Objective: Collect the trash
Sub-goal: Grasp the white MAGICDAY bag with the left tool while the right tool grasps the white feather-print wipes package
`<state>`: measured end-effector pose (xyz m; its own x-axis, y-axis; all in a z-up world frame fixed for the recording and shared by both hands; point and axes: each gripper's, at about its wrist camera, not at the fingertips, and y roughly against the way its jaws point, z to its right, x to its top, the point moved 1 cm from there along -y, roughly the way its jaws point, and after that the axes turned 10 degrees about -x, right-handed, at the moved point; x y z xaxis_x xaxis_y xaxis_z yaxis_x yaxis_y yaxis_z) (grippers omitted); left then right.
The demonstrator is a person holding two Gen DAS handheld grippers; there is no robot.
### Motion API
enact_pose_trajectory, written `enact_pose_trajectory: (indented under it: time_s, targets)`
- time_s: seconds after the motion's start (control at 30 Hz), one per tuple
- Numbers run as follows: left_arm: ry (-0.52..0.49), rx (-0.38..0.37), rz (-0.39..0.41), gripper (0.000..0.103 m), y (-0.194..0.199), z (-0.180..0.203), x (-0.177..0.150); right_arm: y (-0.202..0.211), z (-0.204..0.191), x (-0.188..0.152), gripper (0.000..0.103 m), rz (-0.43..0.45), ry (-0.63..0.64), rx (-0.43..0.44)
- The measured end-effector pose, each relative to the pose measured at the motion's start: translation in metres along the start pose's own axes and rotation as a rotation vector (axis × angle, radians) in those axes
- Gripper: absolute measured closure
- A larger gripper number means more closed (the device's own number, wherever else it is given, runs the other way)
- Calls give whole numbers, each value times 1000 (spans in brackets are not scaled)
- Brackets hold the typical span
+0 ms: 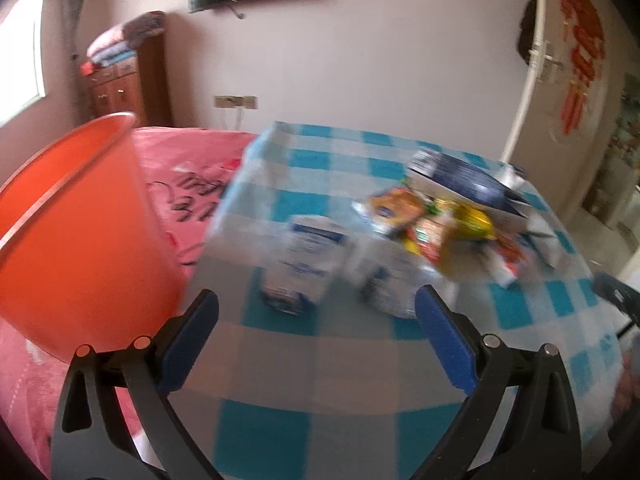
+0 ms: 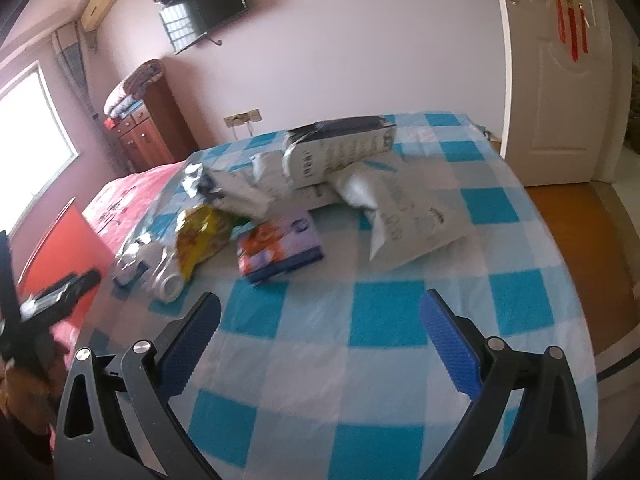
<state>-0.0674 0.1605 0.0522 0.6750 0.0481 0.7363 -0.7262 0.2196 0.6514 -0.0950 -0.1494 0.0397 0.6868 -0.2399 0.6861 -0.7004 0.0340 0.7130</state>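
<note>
With both our left gripper (image 1: 316,300) and right gripper (image 2: 320,304) spread wide and empty, the white carton (image 1: 302,264) lies on the checked tablecloth (image 1: 276,364) just ahead of the left one, the orange bin (image 1: 80,232) to its left.

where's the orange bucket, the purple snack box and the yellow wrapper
orange bucket (image 1: 88,216), left wrist view, on its outer wall
purple snack box (image 2: 280,242), right wrist view, on its top face
yellow wrapper (image 2: 202,236), right wrist view, on the crumpled middle
</note>
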Motion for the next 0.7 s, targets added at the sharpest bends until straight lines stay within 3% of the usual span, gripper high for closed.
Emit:
enact_pose_trajectory:
  time_s: [0.23,0.33,0.43,0.7]
  targets:
    - [119,-110,-41,4,-17,22,-3,-22,18,20,5,-7,-31,-23]
    - [168,-109,-56,5,-26,26,-3,-33,30,27,7,-24,-50,-39]
    - [219,-107,-72,4,-37,25,-2,-44,43,33,19,-53,-69,-39]
    - [239,-23,-104,5,-65,23,10,-64,61,49,14,-79,-108,-11]
